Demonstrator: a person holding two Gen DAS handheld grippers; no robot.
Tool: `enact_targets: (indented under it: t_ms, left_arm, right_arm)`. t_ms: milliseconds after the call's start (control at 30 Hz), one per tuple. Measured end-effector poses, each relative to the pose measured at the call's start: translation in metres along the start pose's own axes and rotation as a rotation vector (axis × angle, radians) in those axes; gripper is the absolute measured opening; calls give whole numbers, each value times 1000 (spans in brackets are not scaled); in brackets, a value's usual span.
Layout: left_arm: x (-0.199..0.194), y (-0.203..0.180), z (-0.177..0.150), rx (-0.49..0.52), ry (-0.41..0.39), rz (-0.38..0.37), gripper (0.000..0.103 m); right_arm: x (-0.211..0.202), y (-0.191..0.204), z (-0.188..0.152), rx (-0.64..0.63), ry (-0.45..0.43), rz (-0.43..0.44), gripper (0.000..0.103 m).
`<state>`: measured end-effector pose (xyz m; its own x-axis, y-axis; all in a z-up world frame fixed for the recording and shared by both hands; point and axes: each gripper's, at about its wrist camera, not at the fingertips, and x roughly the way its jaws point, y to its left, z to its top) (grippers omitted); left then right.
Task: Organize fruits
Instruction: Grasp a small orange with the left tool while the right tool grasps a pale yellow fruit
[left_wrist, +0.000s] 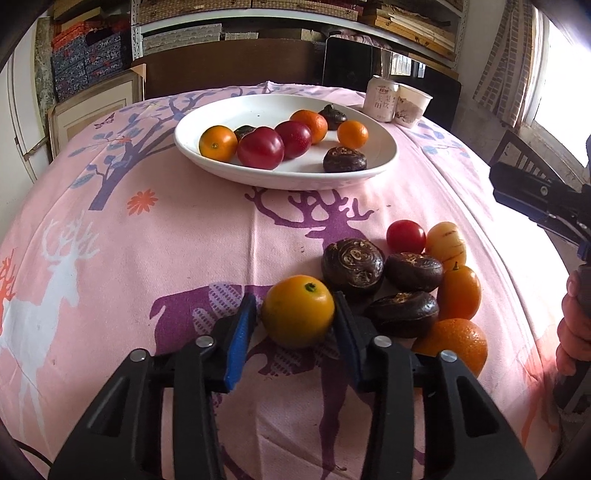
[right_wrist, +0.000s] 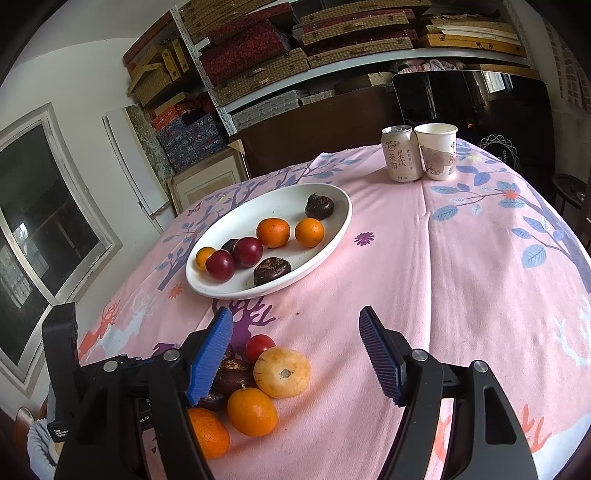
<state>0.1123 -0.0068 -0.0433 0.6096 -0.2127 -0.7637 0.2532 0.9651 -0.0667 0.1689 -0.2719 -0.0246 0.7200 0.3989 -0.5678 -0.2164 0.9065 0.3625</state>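
Note:
My left gripper (left_wrist: 295, 300) is shut on a yellow-orange citrus fruit (left_wrist: 297, 314) that rests on the pink tablecloth, a blue pad pressing on each side. Beside it to the right lies a pile: dark water chestnuts (left_wrist: 352, 266), a cherry tomato (left_wrist: 405, 236), a pale yellow fruit (left_wrist: 445, 243), a kumquat (left_wrist: 459, 293) and a mandarin (left_wrist: 454, 341). The white oval plate (left_wrist: 295, 181) further back holds several oranges, red tomatoes and chestnuts. My right gripper (right_wrist: 295, 314) hangs open and empty above the cloth, just right of the pile (right_wrist: 282, 371), short of the plate (right_wrist: 258, 210).
A drink can (right_wrist: 400, 153) and a paper cup (right_wrist: 437, 151) stand together at the far edge of the table. Shelves of boxes fill the wall behind. A hand (left_wrist: 572, 332) holds the right gripper's handle at the right edge of the left wrist view.

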Motion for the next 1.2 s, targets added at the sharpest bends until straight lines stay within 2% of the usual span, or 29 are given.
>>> enact_targets:
  t_ms: [200,500,633,733,1033,1200]
  left_arm:
    - [-4,4,0,-23,-19,8,37]
    - [-7,6,0,-33,-33,22,37]
    - [-7,7,0,-33,-30,24,37]
    - [-6,5,0,-26,-27,27,37]
    - [-2,5,0,-24,-10,17,37]
    - [-14,0,2,-11,-68,20,37]
  right_arm:
    - [24,-7,-7,62,142,65,72]
    - [37,-15,-17,137,222,123,72]
    - [43,-17,-22,160,253,141,61]
    - [46,-17,-23,173,263,168,44]
    - [46,-14,-21,159,238,168,43]
    - [24,-19,-8,166,127,160,43]
